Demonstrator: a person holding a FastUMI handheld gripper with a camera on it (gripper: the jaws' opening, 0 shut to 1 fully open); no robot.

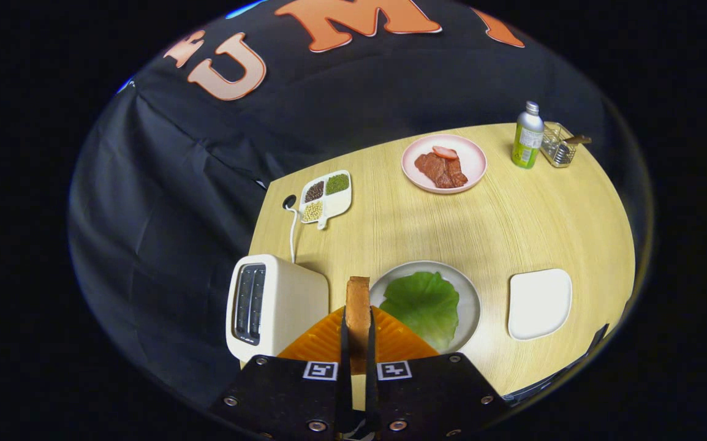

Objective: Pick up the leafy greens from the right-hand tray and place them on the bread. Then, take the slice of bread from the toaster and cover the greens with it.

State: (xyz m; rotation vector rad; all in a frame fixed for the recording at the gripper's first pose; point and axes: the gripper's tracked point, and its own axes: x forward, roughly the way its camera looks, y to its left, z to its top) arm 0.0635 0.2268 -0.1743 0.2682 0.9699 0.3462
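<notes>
Pink meat plate [473, 173], bottle [527, 136], wire basket [557, 146], sectioned dish [327, 196].

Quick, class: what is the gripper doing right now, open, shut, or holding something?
Gripper: shut on the toasted brown bread slice, held upright on edge between both fingers, beside the cream toaster and just short of the green lettuce leaf on the grey round plate.

The hand-held gripper [358, 334] pinches a bread slice [358, 306] edge-on beside the greens [424, 303].
</notes>
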